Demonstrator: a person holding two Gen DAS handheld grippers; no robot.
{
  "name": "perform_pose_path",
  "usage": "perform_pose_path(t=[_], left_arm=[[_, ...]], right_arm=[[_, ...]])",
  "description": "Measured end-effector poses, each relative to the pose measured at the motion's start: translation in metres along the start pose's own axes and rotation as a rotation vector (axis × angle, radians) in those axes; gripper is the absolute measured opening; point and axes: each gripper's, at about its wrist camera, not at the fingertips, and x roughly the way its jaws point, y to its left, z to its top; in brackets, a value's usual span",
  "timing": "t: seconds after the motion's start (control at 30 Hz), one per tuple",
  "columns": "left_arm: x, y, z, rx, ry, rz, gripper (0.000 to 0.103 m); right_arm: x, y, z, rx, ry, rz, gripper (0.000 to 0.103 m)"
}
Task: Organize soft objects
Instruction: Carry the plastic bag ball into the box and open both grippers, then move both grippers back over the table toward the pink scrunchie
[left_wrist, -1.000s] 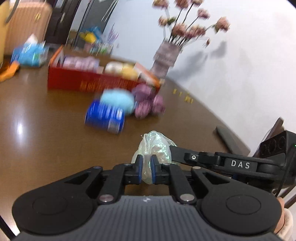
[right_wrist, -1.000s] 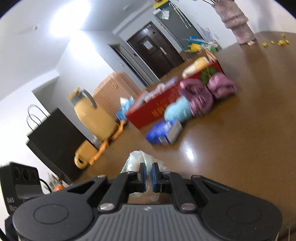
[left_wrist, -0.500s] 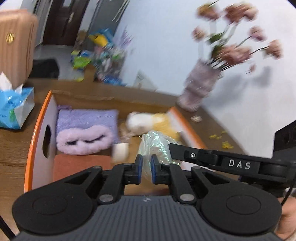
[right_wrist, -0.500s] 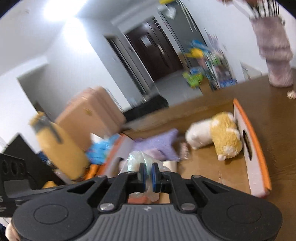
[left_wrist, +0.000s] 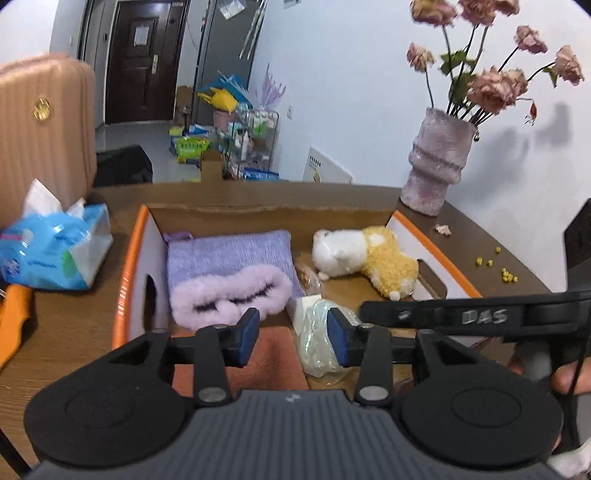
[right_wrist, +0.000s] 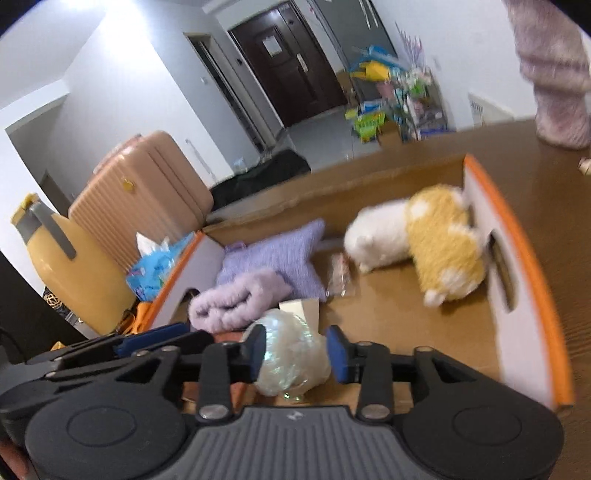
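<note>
Both tools just opening over orange-rimmed cardboard box (left_wrist: 127, 266): left tool (left_wrist: 291, 338), right tool (right_wrist: 297, 352) part-open. Crinkly translucent plastic bag (right_wrist: 291, 358) released between jaws. Light, squashy, slippery; pinch bunched middle.

"DAS", somewhat blurred, stands on the right hand-held gripper's (left_wrist: 347, 315) black arm.

Both grippers carried the plastic bag (right_wrist: 291, 360) over the box (left_wrist: 127, 273); their jaws have just been opening.

Box (left_wrist: 436, 251): bare floor mid-right; purple cloth (left_wrist: 227, 254) fills left side, plush toy (left_wrist: 364, 258) blocks far right corner, crumpled bag (left_wrist: 314, 339) near edge.
</note>
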Motion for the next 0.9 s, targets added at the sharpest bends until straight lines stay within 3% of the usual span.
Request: perform_pose_path(t=[0.17,0.33,0.37,0.4,0.47,0.6,0.7,0.9], left_arm=[[-0.052,-0.008,-0.008,0.054,-0.085,0.044,0.052],[-0.112,-0.019,-0.034,0.096,-0.158,0.108,0.065],[-0.124,-0.021,-0.042,0.098,-0.173,0.107,0.072],[-0.136,-0.023,-0.053,0.093,-0.19,0.109,0.078],[-0.156,-0.031,-0.078,0.086,-0.221,0.14,0.081],[-0.183,-0.05,-0.129,0.084,-0.264,0.19,0.089],[-0.201,-0.062,-0.163,0.045,-0.257,0.163,0.097],[-0.221,-0.086,-0.209,0.031,-0.232,0.095,0.101]], right_arm=[[-0.069,0.01,0.002,-0.086,-0.092,-0.024,0.039],[-0.157,0.019,-0.023,-0.188,-0.207,-0.047,0.057],[-0.171,0.02,-0.03,-0.2,-0.225,-0.05,0.059],[-0.184,0.02,-0.04,-0.212,-0.249,-0.055,0.063],[-0.205,0.017,-0.063,-0.231,-0.292,-0.056,0.069],[-0.228,0.008,-0.122,-0.229,-0.355,-0.122,0.069],[-0.237,0.001,-0.17,-0.195,-0.343,-0.134,0.069],[-0.253,-0.002,-0.241,-0.174,-0.332,-0.187,0.074]])
